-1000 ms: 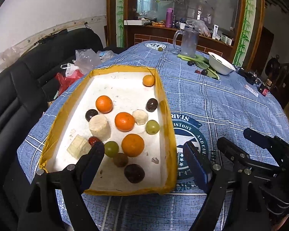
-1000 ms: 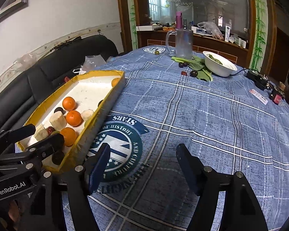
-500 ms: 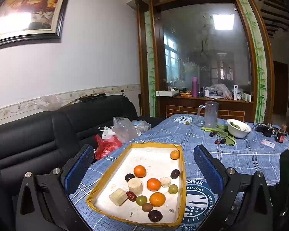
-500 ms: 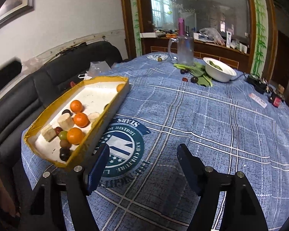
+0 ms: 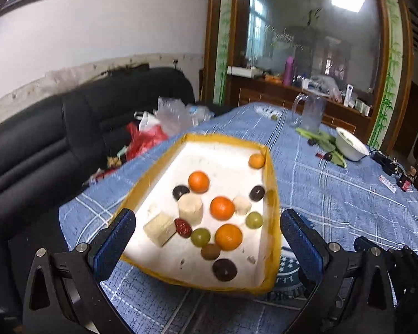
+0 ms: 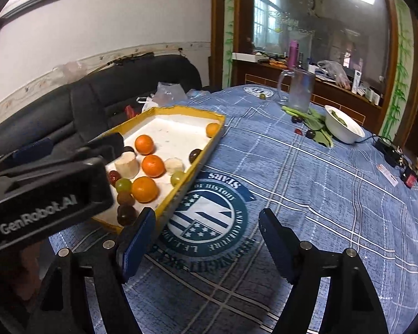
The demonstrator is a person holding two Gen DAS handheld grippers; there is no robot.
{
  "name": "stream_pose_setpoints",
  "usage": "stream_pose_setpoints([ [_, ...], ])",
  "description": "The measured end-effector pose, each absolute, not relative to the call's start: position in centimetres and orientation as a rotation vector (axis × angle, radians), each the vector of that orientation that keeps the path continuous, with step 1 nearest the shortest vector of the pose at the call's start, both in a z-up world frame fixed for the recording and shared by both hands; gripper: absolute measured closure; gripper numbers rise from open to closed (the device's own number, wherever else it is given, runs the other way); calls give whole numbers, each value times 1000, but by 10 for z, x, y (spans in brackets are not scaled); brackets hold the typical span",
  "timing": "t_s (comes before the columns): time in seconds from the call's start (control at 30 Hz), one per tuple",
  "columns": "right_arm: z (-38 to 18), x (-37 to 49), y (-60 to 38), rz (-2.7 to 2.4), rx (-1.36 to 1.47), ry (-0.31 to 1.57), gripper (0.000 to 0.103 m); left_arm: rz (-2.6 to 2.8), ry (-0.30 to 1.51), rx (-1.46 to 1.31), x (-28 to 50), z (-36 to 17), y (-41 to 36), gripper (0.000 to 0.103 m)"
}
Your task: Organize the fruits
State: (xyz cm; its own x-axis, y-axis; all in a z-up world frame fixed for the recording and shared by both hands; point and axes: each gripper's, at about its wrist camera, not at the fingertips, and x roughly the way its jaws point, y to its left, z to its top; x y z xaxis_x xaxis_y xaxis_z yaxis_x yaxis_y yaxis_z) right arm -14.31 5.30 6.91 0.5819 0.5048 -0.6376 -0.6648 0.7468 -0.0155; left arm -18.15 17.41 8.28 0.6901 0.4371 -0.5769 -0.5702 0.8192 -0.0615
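Left wrist view: left gripper, jaws wide apart, empty, poised over tray
Tray: yellow-rimmed, white foam-like floor, on plaid cloth
Fruits: round glossy oranges, grapes, pale cut chunks, loose inside tray
Right gripper: parted, empty, waiting beside tray

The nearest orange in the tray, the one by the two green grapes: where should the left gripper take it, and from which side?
Grip the nearest orange across its widest middle, coming from above. The green grape and brown fruit crowd its left, so probably set the open left gripper with fingers front and back. The tray wall hinders any low sideways approach.
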Motion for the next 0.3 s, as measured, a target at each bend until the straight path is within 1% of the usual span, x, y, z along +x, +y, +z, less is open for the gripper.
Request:
stream_pose_setpoints([
  [0.3,61,-144,73,730,-304,691,22,542,678,-318,-176,67,191,0],
])
